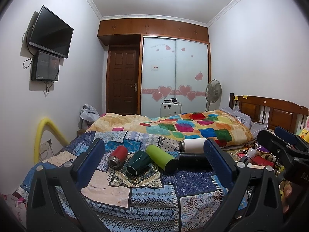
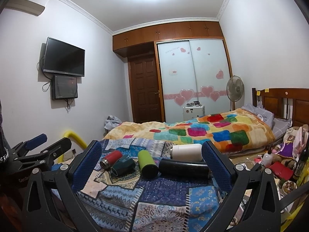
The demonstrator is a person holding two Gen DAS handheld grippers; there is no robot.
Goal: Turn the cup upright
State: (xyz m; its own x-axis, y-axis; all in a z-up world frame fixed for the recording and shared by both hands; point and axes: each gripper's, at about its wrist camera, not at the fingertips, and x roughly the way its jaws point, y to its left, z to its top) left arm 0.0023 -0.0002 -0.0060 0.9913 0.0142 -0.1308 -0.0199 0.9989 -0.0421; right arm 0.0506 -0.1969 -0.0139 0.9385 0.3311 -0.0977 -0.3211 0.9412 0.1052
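Several cups lie on their sides on the patchwork blanket [image 1: 154, 199]: a red cup [image 1: 117, 156], a dark green faceted cup [image 1: 138, 162], a lime green cup [image 1: 161, 158], a black cup [image 1: 193, 159] and a white cup [image 1: 192, 145]. The right wrist view shows them too: red [image 2: 111, 158], dark green [image 2: 122, 166], lime [image 2: 146, 164], black [image 2: 184, 167], white [image 2: 186, 152]. My left gripper [image 1: 154, 150] is open and empty, short of the cups. My right gripper [image 2: 151, 150] is open and empty, also short of them.
A colourful quilt [image 1: 185, 127] covers the far bed. A wooden headboard [image 1: 270, 112] and cluttered items [image 2: 278, 166] lie at the right. A yellow tube [image 1: 44, 135], wall screens [image 1: 50, 32], a door [image 1: 123, 81], a wardrobe and a fan [image 1: 213, 91] are beyond.
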